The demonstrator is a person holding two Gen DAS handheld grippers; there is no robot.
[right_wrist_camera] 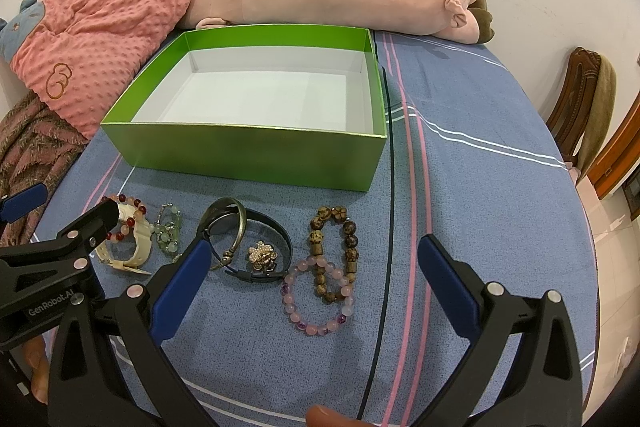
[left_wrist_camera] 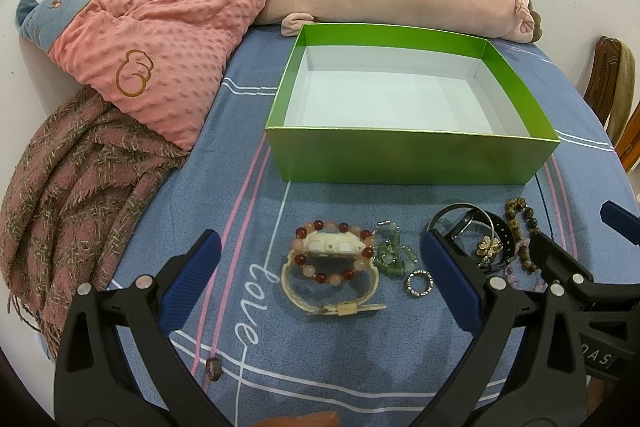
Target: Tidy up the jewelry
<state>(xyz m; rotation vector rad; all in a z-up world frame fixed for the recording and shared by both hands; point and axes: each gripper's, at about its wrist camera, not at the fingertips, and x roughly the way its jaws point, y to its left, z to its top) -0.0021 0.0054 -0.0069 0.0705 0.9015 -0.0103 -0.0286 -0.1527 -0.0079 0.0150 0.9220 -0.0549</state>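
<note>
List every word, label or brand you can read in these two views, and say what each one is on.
"love": white script on the blue bedsheet.
"GenRobot.AI": on the left gripper body, seen in the right wrist view.
"DAS": partial letters on the right gripper body, cut off at the frame edge.
The pink pillow carries embroidered motifs only, no words.
</note>
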